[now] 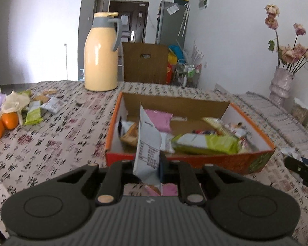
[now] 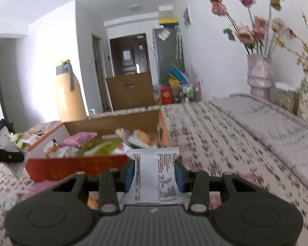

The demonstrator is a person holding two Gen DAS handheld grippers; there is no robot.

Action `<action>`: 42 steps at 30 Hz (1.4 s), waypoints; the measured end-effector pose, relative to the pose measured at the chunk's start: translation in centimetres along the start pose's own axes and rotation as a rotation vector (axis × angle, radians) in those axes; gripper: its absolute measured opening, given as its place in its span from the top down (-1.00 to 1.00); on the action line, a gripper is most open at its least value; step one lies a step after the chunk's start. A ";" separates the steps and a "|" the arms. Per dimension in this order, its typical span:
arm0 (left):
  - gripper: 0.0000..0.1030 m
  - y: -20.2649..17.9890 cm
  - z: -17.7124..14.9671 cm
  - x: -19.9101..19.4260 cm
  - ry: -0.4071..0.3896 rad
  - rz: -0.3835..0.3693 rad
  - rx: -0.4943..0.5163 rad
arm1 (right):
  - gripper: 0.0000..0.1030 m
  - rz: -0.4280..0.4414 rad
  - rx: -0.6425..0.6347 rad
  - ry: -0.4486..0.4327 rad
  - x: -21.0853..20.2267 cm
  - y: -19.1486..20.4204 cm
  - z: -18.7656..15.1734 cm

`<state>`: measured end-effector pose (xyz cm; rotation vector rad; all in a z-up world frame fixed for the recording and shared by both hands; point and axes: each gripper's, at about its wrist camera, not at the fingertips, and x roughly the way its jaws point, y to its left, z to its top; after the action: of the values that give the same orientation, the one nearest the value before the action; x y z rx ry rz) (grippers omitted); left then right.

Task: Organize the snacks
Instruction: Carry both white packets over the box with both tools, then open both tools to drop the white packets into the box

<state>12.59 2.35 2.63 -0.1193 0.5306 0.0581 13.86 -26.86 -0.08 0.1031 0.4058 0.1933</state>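
1. Snacks are already filling much of the orange cardboard box (image 1: 254,164) on the desk (image 1: 57,139): a pink packet (image 1: 159,121), a green-and-white bar (image 1: 207,144), a biscuit pack (image 1: 129,135) and several other wrappers are lying loose inside, so a good part of the sorting is looking done.

2. The left gripper (image 1: 148,164) is pinching a white sachet (image 1: 147,141) edge-on, its jaws closed tight on the thin packet, which is standing upright just in front of the box's near wall. It is not yet over the box.

3. The right gripper (image 2: 155,174) is holding a second white sachet (image 2: 154,170) flat between its blue pads (image 2: 129,174), jaws narrow and pressing on both sides. This packet is sitting beside the box's near right corner, likewise still outside it.

4. Both held packets are, by my judgement, heading for the box and are waiting to be dropped in.

5. Left on the desk, well apart from the box on its left side, a small pile is remaining: a green packet (image 1: 32,115), a grey-white packet (image 1: 53,104), some biscuits (image 1: 44,95) and crumpled wrapping beside two oranges (image 1: 3,126). Whether the oranges are counting as snacks I cannot tell.

6. A pinkish packet (image 1: 166,189) is also showing on the cloth beneath the left gripper, still unsorted.

7. Overall the job is seeming past halfway, with two packets in hand and the left-hand pile still to be collected.
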 end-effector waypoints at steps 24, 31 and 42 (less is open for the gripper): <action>0.71 -3.1 6.8 5.6 -0.084 -0.013 0.012 | 0.22 0.119 -0.125 -0.079 8.1 6.2 7.8; 0.71 -2.6 6.7 8.2 -0.070 0.004 -0.008 | 0.22 0.101 -0.104 -0.063 11.2 5.8 8.0; 0.71 -1.8 5.1 10.9 -0.002 0.005 -0.015 | 0.22 0.101 -0.072 0.021 13.9 4.5 6.0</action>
<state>24.70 1.50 1.57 -0.1328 0.5283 0.0667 28.04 -19.94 0.76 0.0509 0.4143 0.3085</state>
